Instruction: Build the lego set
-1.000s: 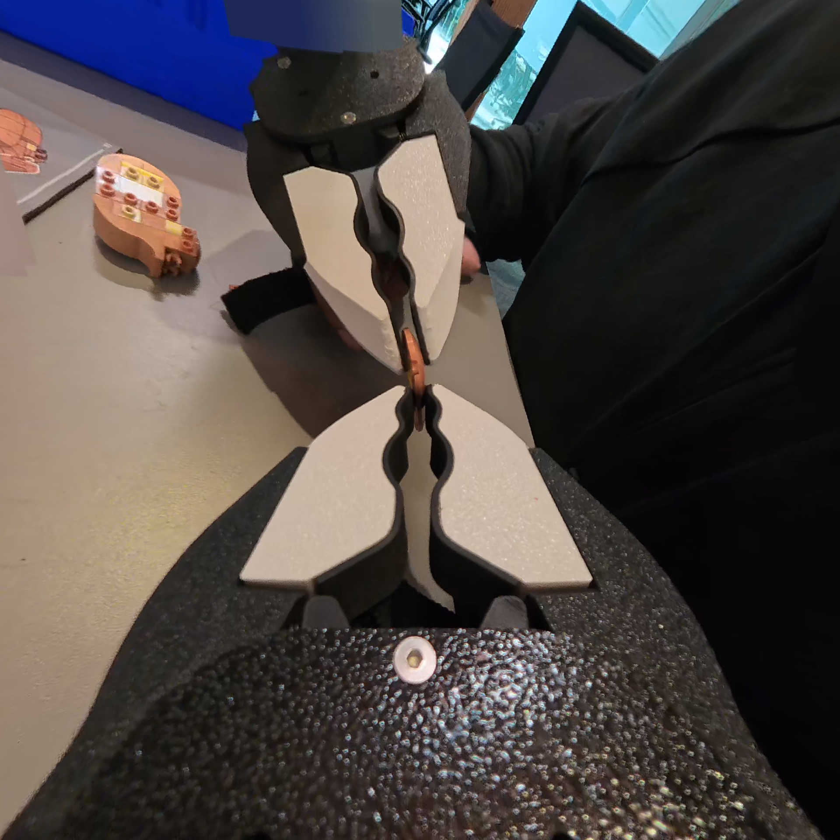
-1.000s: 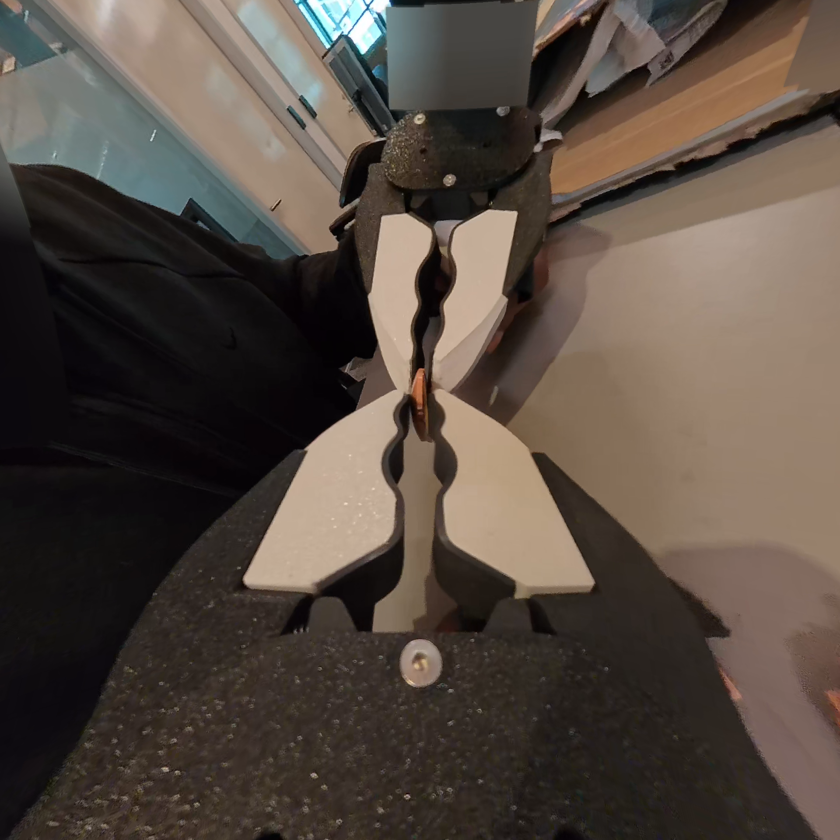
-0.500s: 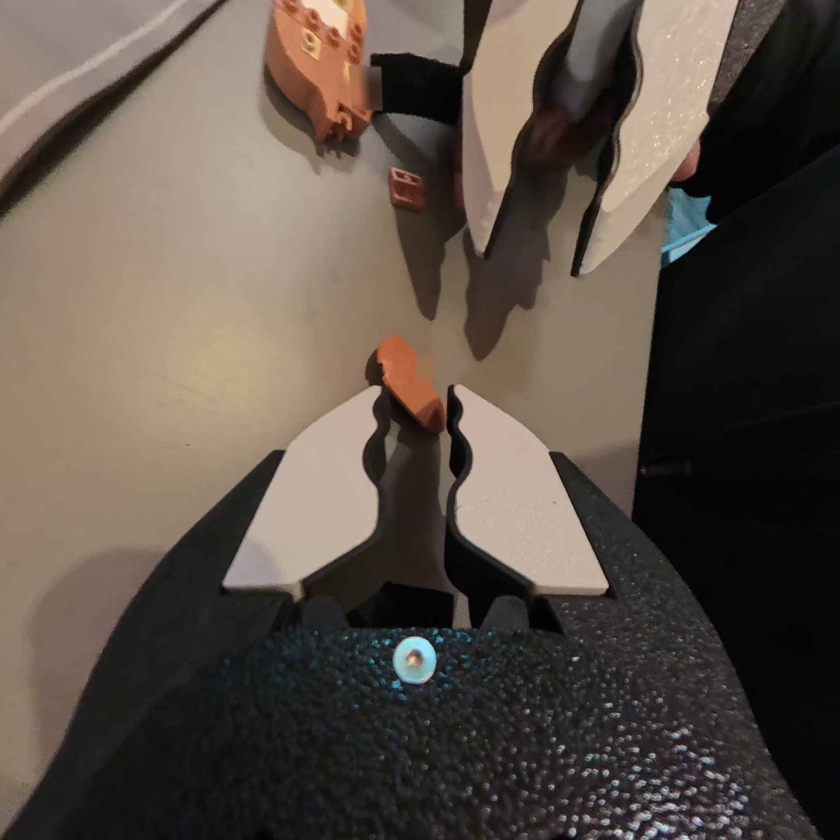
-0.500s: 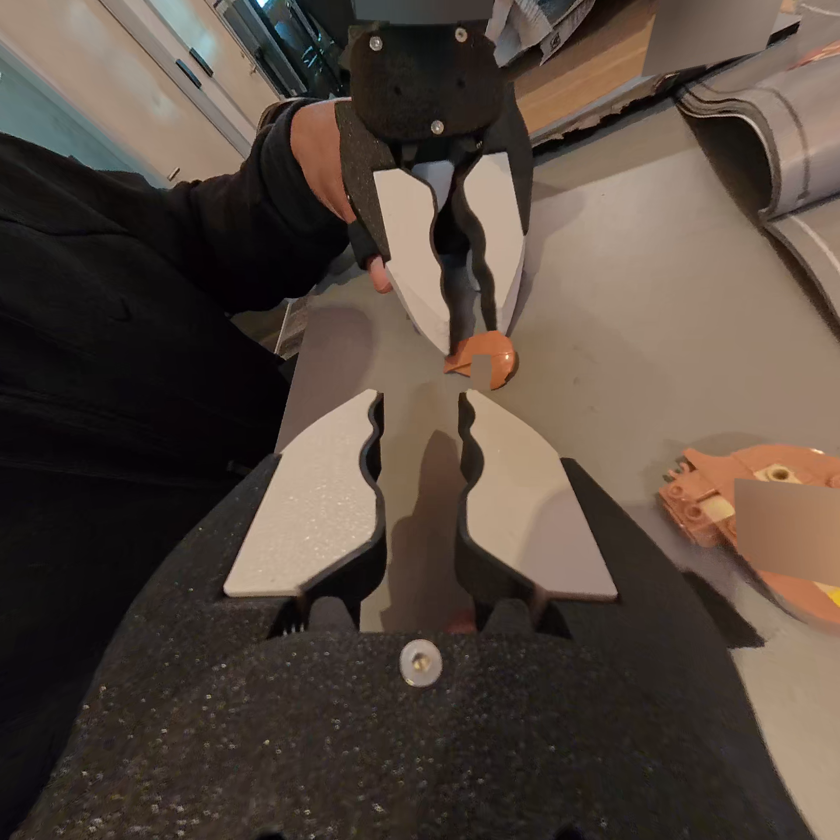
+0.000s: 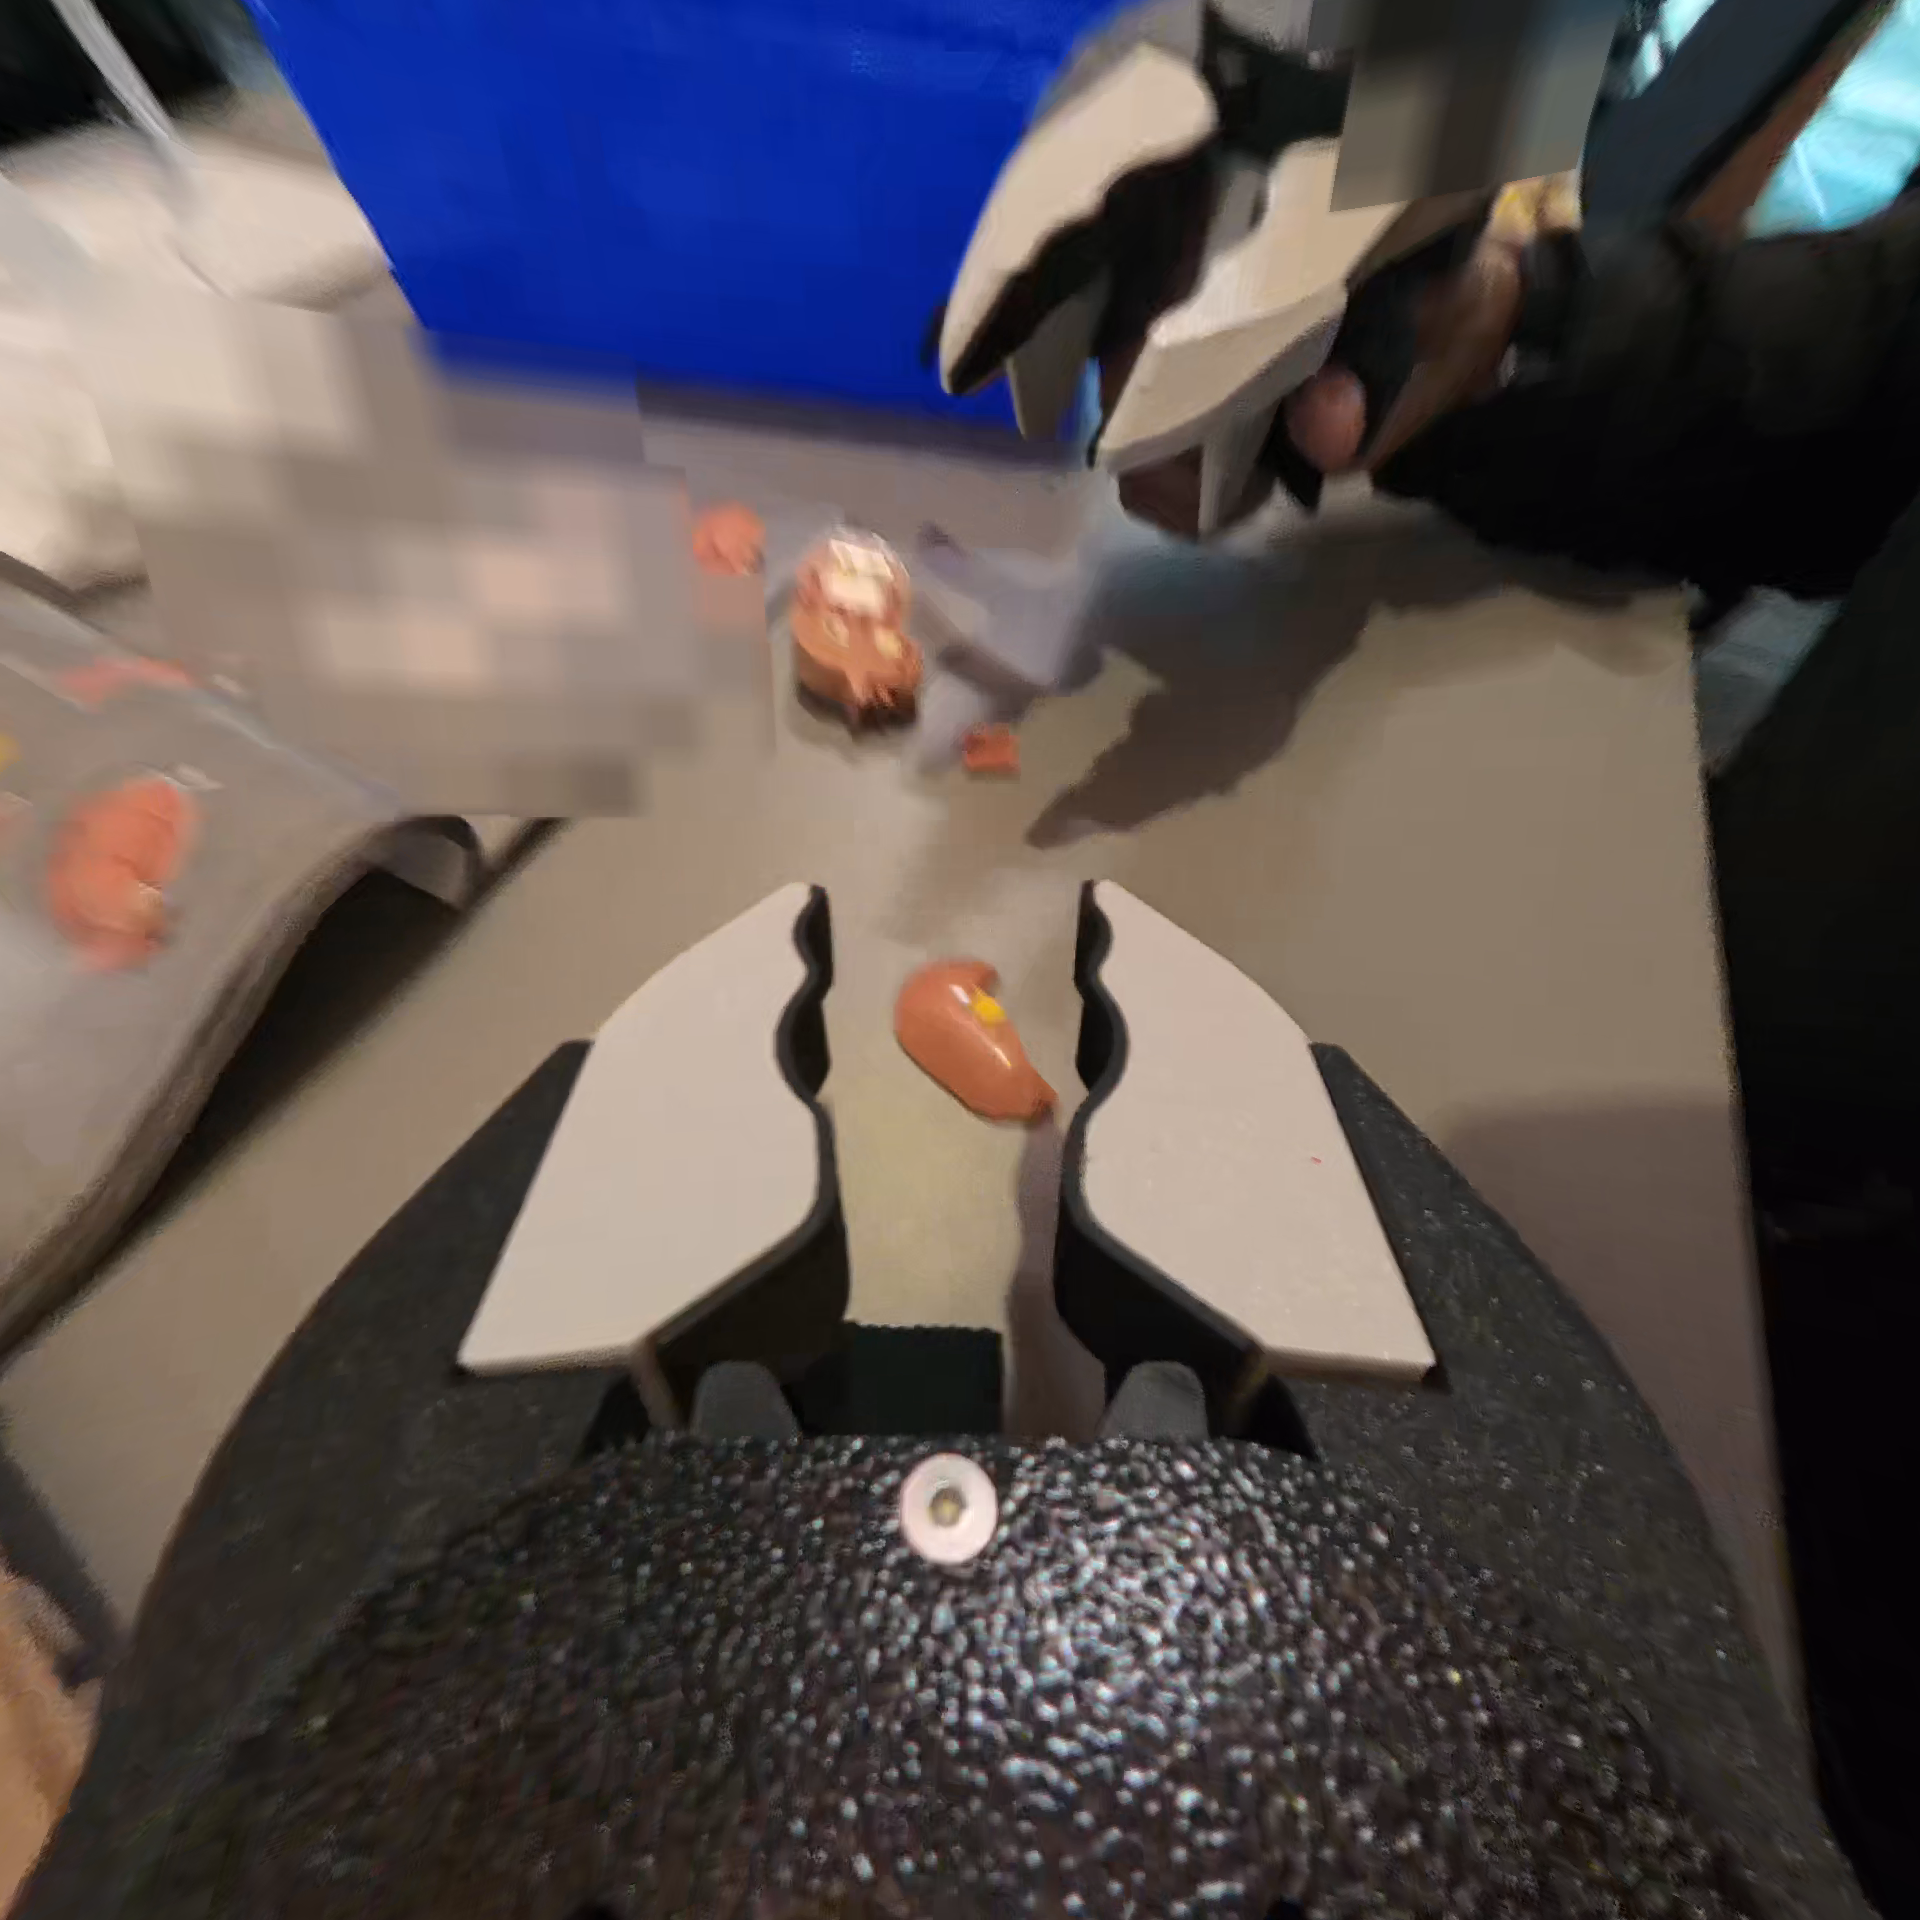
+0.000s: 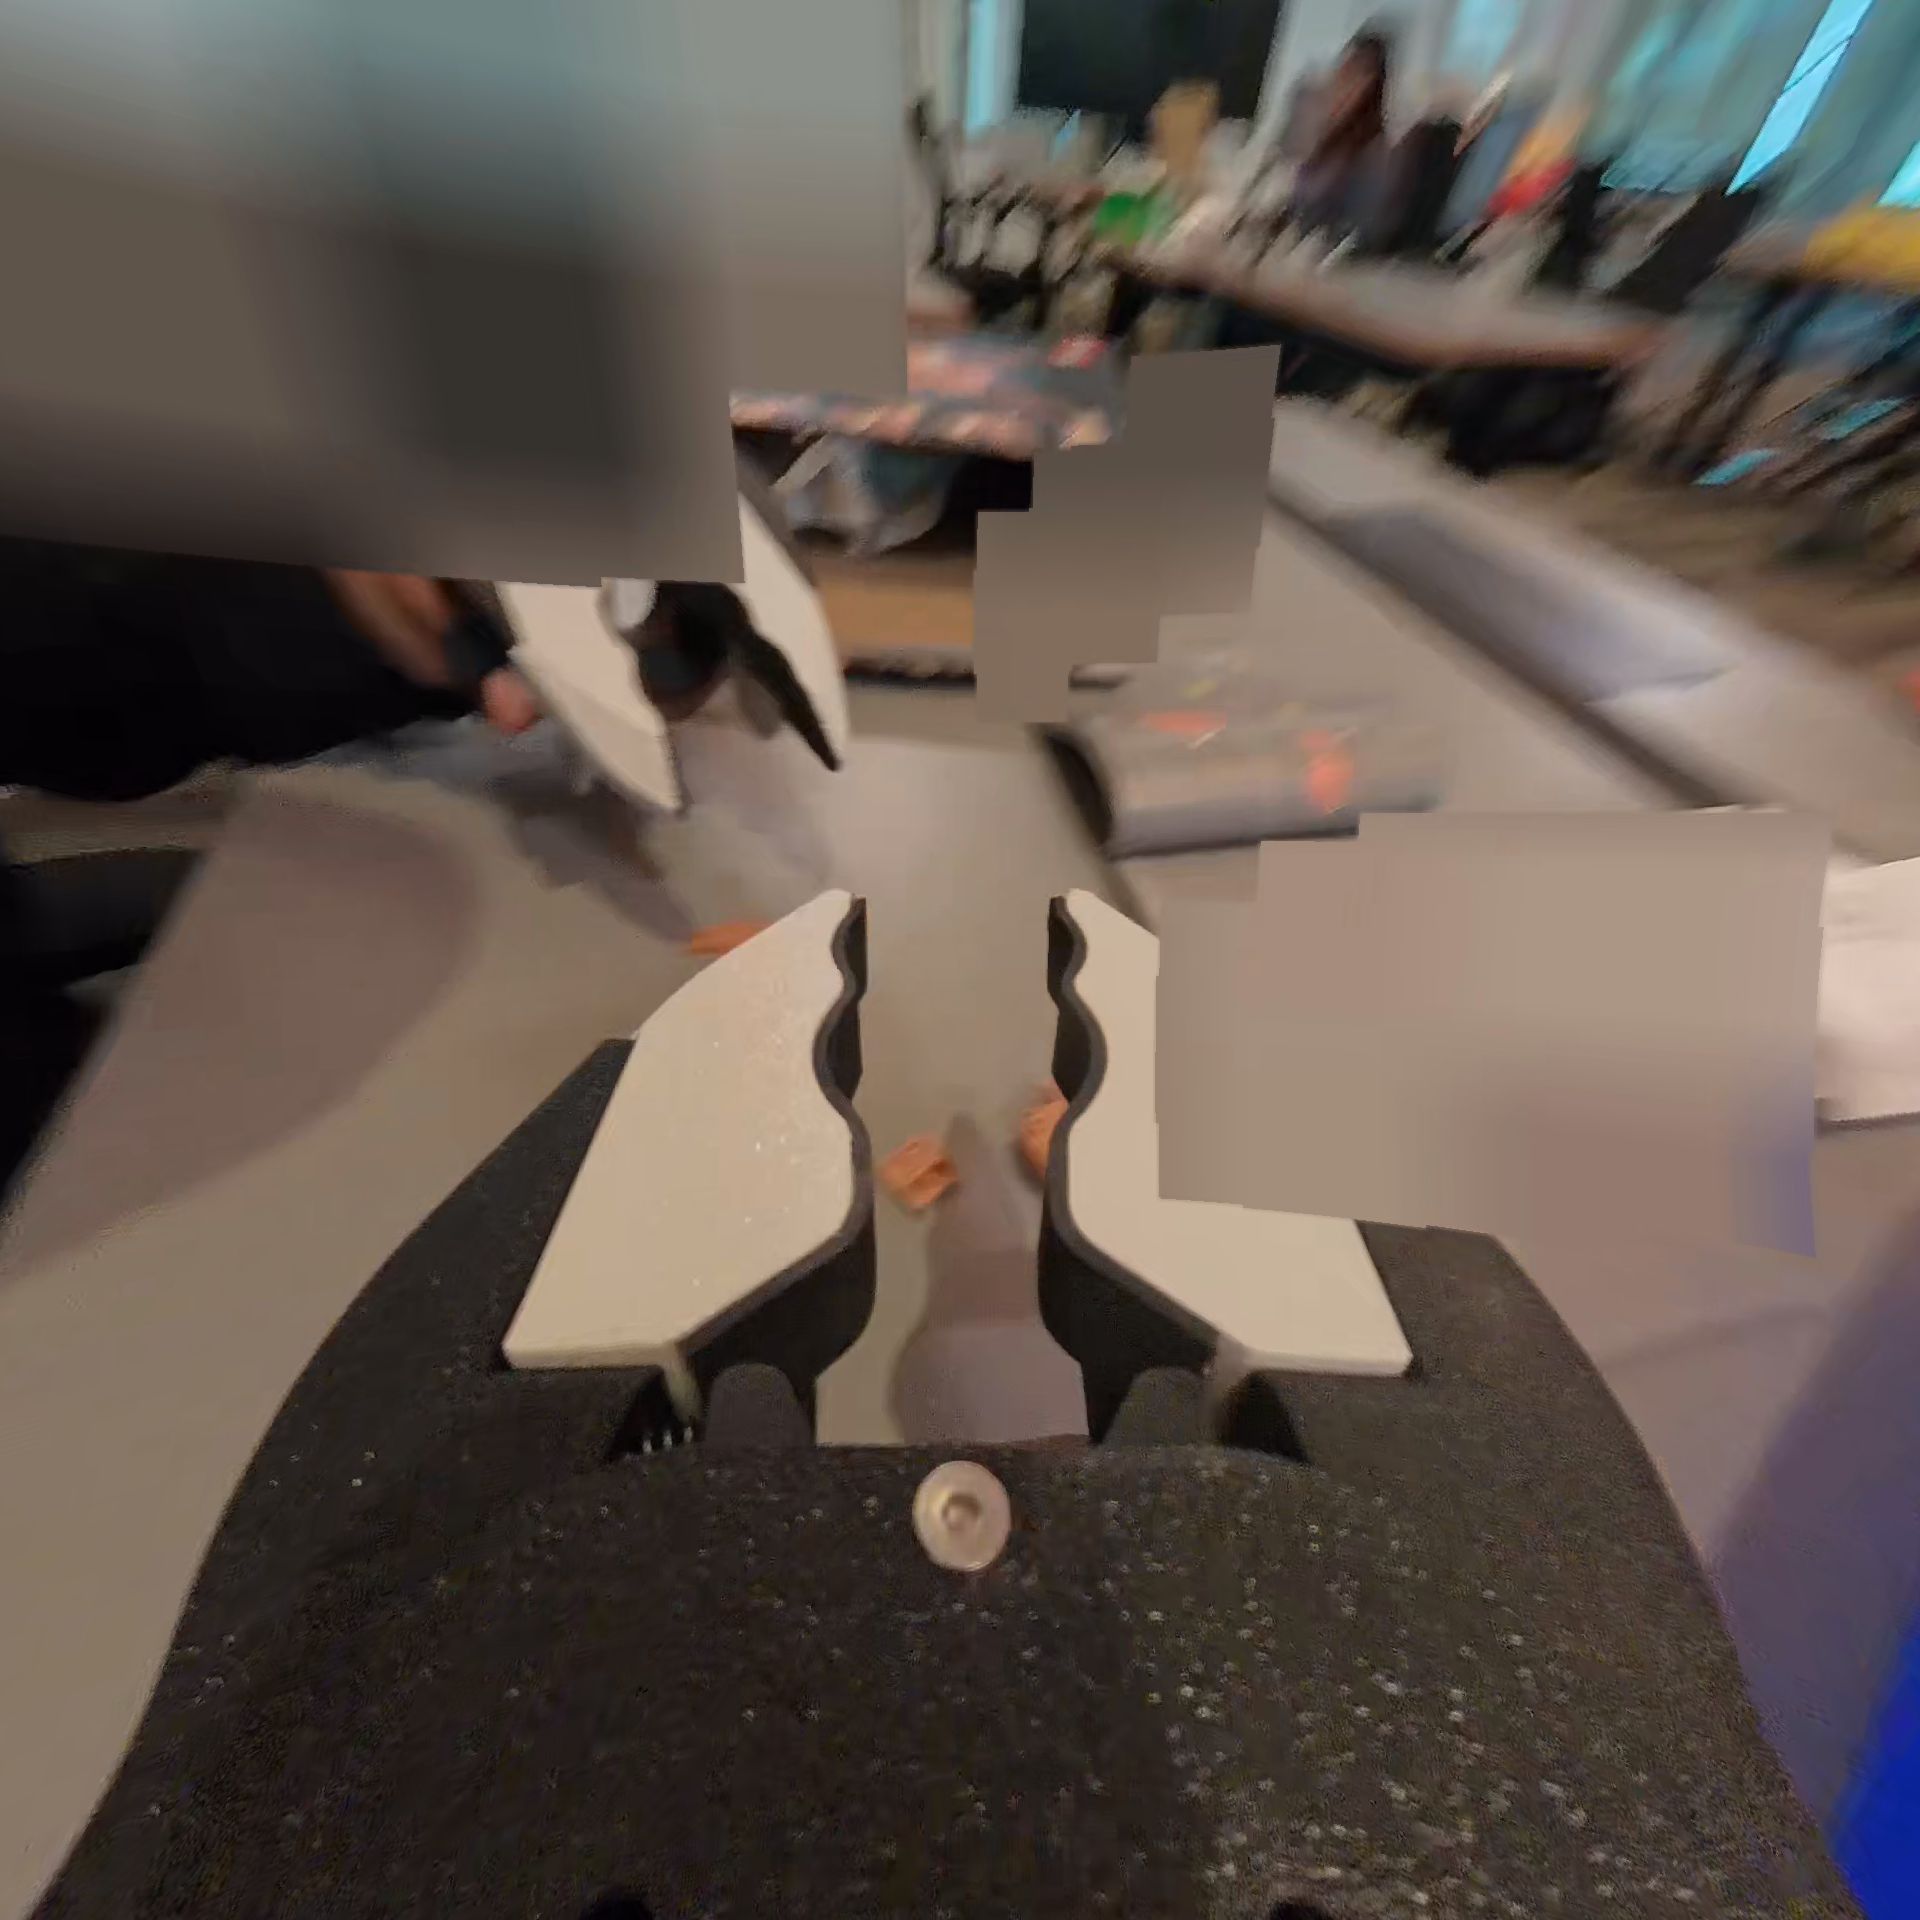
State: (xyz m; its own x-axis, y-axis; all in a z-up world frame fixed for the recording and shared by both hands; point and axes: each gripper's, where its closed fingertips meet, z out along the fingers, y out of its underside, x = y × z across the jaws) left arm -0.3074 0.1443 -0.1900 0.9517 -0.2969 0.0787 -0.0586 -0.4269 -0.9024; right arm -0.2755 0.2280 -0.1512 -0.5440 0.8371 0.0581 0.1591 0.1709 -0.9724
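Observation:
My left gripper (image 5: 951,899) is open low over the grey table (image 5: 1455,935). A brown curved lego piece (image 5: 971,1039) with a yellow spot lies on the table between its fingers; neither pad presses on it. My right gripper (image 6: 954,906) is open and empty, and it also shows at the top right of the left wrist view (image 5: 1049,416). A small brown brick (image 6: 916,1169) lies on the table below its fingers. The half-built brown model (image 5: 852,623) stands farther back. The left gripper also shows in the right wrist view (image 6: 748,779), with the curved piece (image 6: 727,935) under it.
A blue box (image 5: 675,177) stands at the back. An open instruction booklet (image 5: 156,883) lies at the left. Another small brown piece (image 5: 727,535) and a small brick (image 5: 987,746) lie near the model. A dark sleeve (image 5: 1714,395) reaches in from the right. Spacing between my two grippers at the tips: around 10 centimeters.
A second ago both grippers were shut tip to tip on the brown piece. Both have opened and drawn apart, and the piece has left the grasp and lies on the table.

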